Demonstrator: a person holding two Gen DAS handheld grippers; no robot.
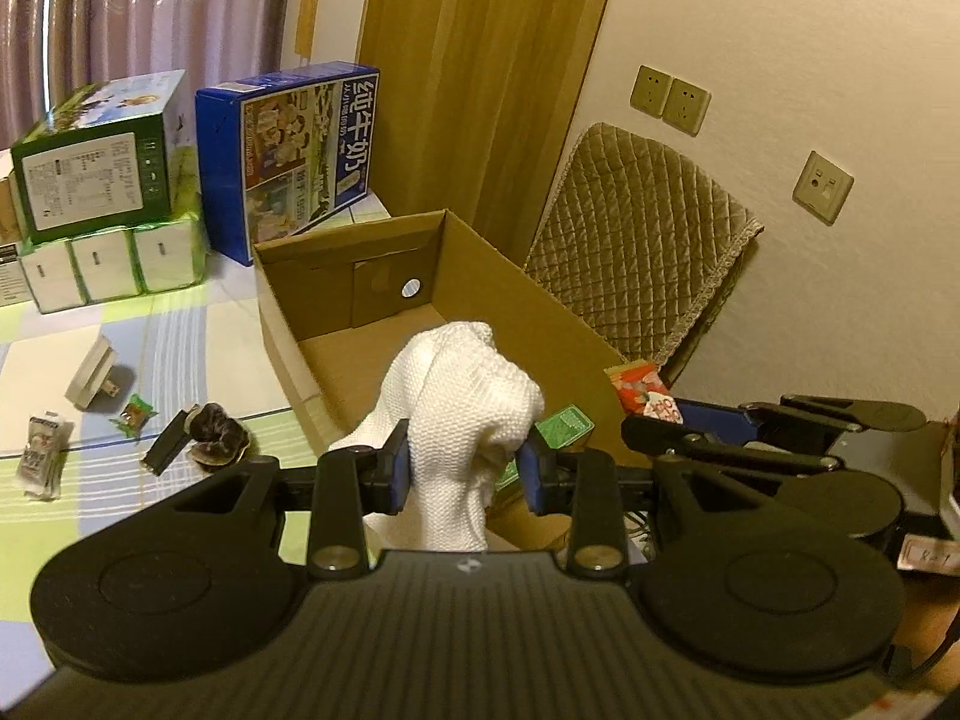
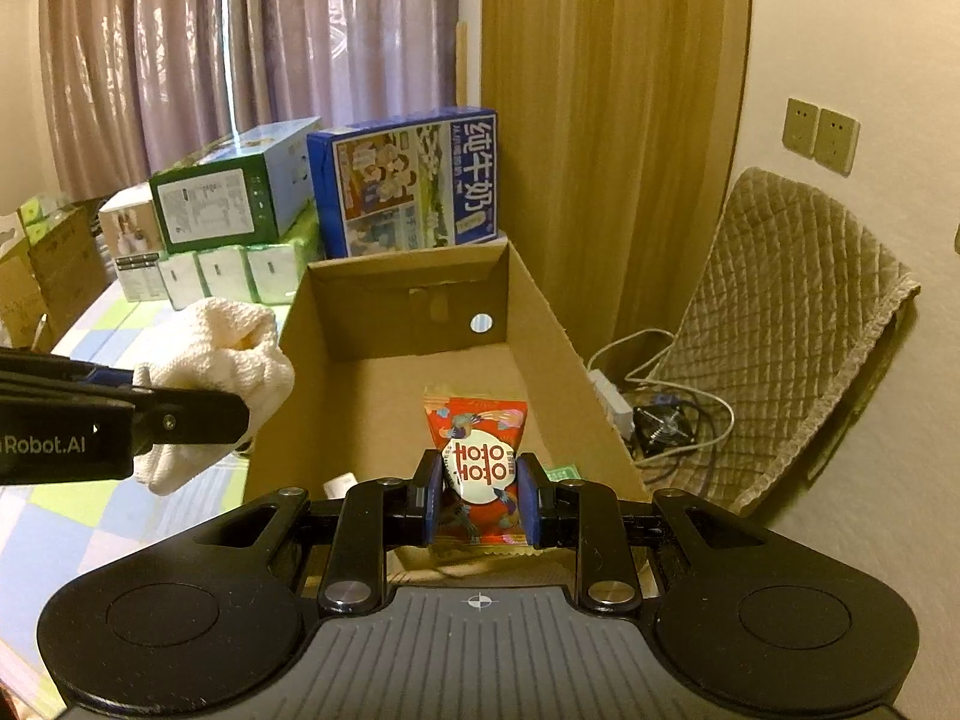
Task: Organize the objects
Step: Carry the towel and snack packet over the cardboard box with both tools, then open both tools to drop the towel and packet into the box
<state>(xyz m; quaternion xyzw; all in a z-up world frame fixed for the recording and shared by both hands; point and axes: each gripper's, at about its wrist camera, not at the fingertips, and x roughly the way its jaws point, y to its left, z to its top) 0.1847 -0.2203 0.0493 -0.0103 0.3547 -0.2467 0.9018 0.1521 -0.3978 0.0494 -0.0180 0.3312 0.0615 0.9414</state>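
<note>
The left gripper (image 1: 467, 461) pinches a bunched white knitted cloth (image 1: 459, 414) between its blue pads, just above the near left edge of the open brown cardboard box (image 2: 540, 324). The right gripper (image 2: 480, 495) clamps a red snack packet with a white oval label (image 2: 477, 456), held over the box's near end. Inside, a small green packet (image 2: 561, 471) lies by the right wall and a small white item (image 2: 339, 486) near the left wall; the rest of the floor looks bare.
</note>
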